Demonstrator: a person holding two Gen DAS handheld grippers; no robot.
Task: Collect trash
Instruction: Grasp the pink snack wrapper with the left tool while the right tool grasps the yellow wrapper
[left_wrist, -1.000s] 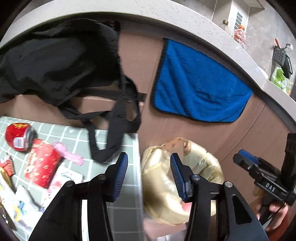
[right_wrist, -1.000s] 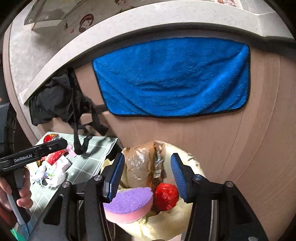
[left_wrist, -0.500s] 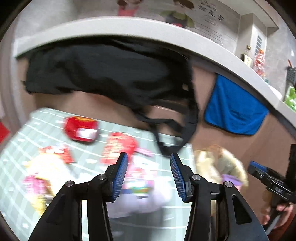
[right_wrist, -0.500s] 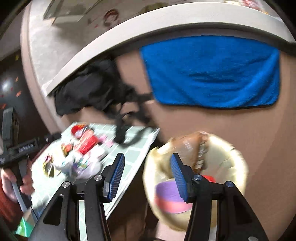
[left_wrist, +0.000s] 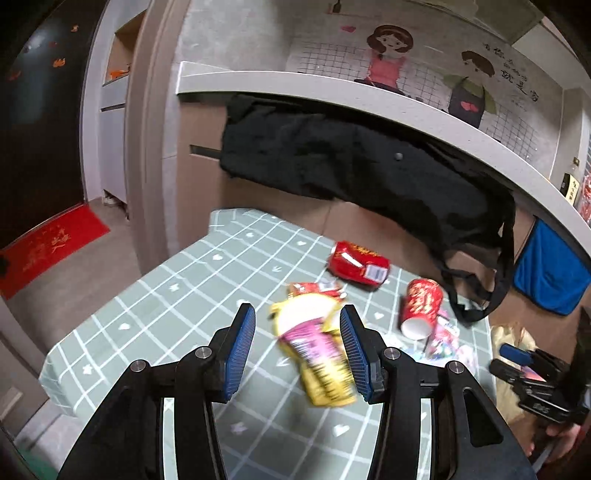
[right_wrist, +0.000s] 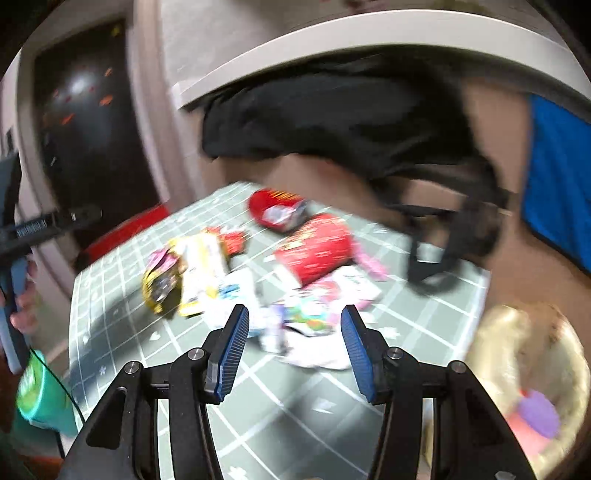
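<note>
Trash partly collected; both tools empty over the litter.

We see the left tool (left_wrist: 297, 350) and right tool (right_wrist: 291, 350) with jaws apart, holding nothing. Wrappers (left_wrist: 317, 354), a red cup (left_wrist: 421, 306) and a can (left_wrist: 358, 266) remain on the surface (left_wrist: 166, 295). Only our right view shows the bin bag (right_wrist: 524, 369) holding a purple item.

- The tablecloth (left_wrist: 177, 295) was pale green with a white grid and small white hearts.
- The crushed can (left_wrist: 358, 266) was red with a white label.
- The paper cup (left_wrist: 421, 306) was red with a pale pattern.
- The snack wrapper (left_wrist: 317, 354) was yellow and pink.
- The hanging bag (left_wrist: 369, 166) was black.
- The towel (left_wrist: 550, 273) was bright blue.
- The doormat (left_wrist: 51, 247) was red.
- The gripper pads (left_wrist: 242, 350) were blue, on black arms.
</note>
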